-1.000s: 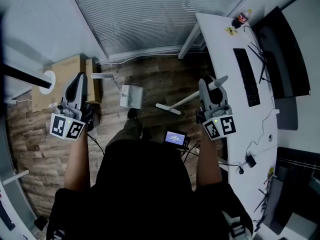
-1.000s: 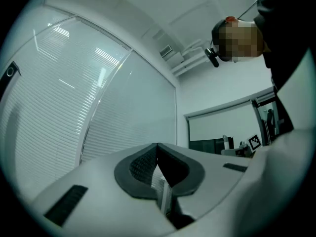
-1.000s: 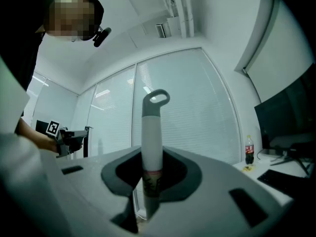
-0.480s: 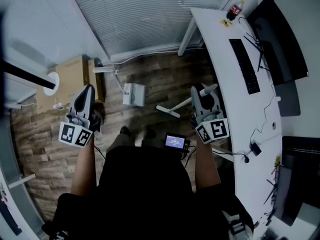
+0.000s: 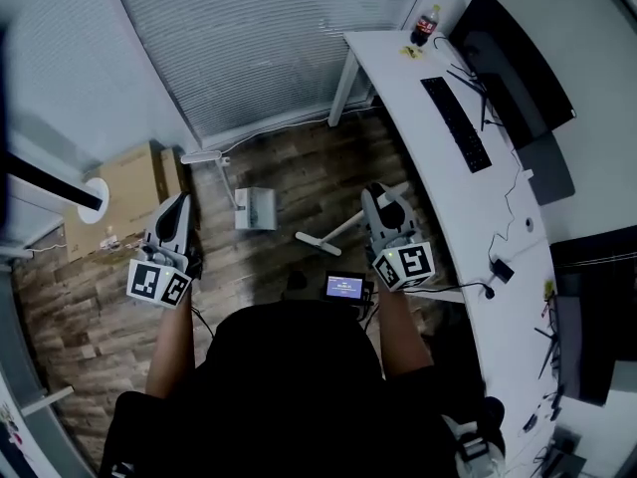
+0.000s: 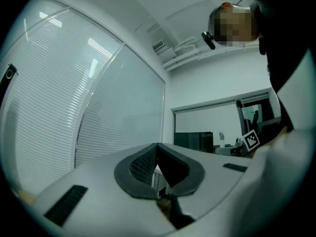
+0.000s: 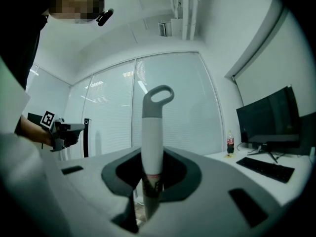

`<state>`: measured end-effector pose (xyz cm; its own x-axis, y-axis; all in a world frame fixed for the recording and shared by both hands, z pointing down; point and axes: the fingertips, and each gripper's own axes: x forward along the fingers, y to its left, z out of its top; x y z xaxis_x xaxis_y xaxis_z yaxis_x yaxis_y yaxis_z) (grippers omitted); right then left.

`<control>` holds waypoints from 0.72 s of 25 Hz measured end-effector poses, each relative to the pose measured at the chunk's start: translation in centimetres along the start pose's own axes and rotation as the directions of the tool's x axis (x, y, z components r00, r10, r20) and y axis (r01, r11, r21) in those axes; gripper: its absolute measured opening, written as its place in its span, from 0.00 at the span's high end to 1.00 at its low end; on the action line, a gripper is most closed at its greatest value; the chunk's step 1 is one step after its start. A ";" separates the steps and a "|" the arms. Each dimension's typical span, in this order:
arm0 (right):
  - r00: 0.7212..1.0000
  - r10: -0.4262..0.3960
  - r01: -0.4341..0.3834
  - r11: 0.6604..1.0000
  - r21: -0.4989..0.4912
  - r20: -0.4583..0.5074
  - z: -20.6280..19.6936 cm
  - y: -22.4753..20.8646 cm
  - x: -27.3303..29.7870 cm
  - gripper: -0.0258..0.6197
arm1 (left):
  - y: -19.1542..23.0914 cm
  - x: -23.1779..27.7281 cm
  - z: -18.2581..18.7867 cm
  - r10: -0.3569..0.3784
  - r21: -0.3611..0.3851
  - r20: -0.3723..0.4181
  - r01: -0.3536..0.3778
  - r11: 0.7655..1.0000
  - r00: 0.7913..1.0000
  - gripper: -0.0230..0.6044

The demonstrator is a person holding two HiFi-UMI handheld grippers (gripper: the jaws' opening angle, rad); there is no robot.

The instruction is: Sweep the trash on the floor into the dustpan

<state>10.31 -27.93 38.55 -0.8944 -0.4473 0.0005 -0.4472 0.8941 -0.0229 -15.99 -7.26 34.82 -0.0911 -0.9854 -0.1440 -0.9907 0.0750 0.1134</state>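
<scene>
"Which claw has the broom?"

"The right claw (image 5: 379,205). It's clamped on the long white broom with the grey loop-ended handle (image 7: 153,132), near its upper end, the loop sticking up past the jaws. The left claw (image 5: 175,209) has its jaws pressed together at the tips, with nothing between them."

"And the dustpan?"

"The white plastic long-handled dustpan (image 5: 256,208) stands on the wood-plank floor (image 5: 299,172) ahead of the person. It's between the two claws and nearer the left one, which isn't touching it. The narrow white broom head (image 5: 311,244) lies just right of the pan, apart from it."

"So how should the sweep go?"

"I'd say short, low strokes toward the pan, head flat on the planks. The free claw should steady the pan's upright handle so it doesn't skate away. One claw on a long shaft may let the head wobble, so slow is better."

"See any trash?"

"Not from above. It's too small or too dark to tell."

"Do the claw cameras add anything?"

"The right gripper view shows the shaft squarely between the pads, which the overhead hides behind the claw body. The left gripper view shows the pads meeting. Only the head view shows the pan and broom head, plus the curved white surface (image 5: 478,227) carrying a black keyboard (image 5: 455,124) on the right."
</scene>
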 end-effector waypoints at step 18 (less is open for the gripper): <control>0.996 -0.091 0.091 0.996 -0.015 0.021 1.6 15.1 -6.6 0.85 | 0.1 -16.1 0.6 -0.118 -0.011 -0.024 0.118 0.993 0.993 0.97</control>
<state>9.49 -11.49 36.56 -0.8496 -0.5270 -0.0188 -0.5270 0.8498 -0.0078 -14.67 8.71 36.55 0.0291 -0.9907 -0.1329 -0.9934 -0.0434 0.1064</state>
